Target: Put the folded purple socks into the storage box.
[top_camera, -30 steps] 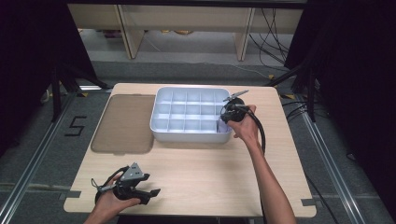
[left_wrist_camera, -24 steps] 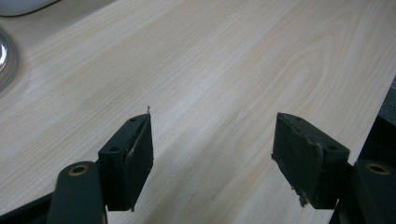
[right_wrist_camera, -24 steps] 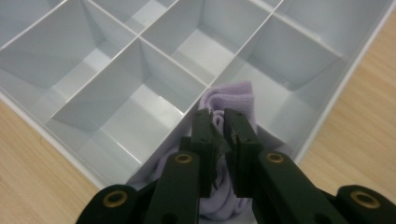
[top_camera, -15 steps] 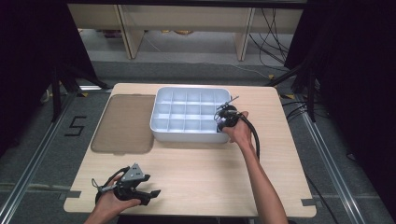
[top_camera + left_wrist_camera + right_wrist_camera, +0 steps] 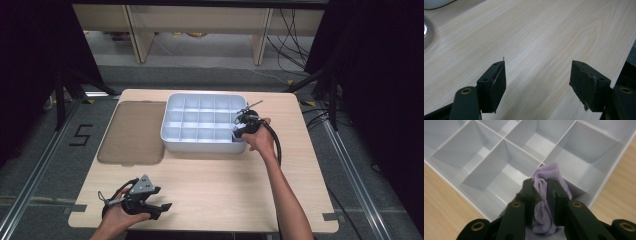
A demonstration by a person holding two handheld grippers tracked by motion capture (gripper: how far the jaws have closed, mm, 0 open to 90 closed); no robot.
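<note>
A white tray (image 5: 200, 146) divided into many compartments (image 5: 499, 177) stands at the back middle of the table. My right gripper (image 5: 240, 131) (image 5: 540, 182) points down into its near right corner compartment. A crumpled purple cloth (image 5: 552, 171) (image 5: 234, 131) sits between its jaws and they still press on it, though they have just been opening a little. My left gripper (image 5: 161, 208) (image 5: 537, 72) rests near the table's front left edge, open over bare wood with nothing between its fingers.
A flat brown-grey lid (image 5: 132, 132) lies on the table left of the tray. The other compartments I can see hold nothing. Light wood table top (image 5: 215, 180) stretches between the tray and the front edge.
The right gripper has shifted slightly toward me and lower, from the tray's right rim into the near right corner compartment. The left gripper has stayed where it was.
</note>
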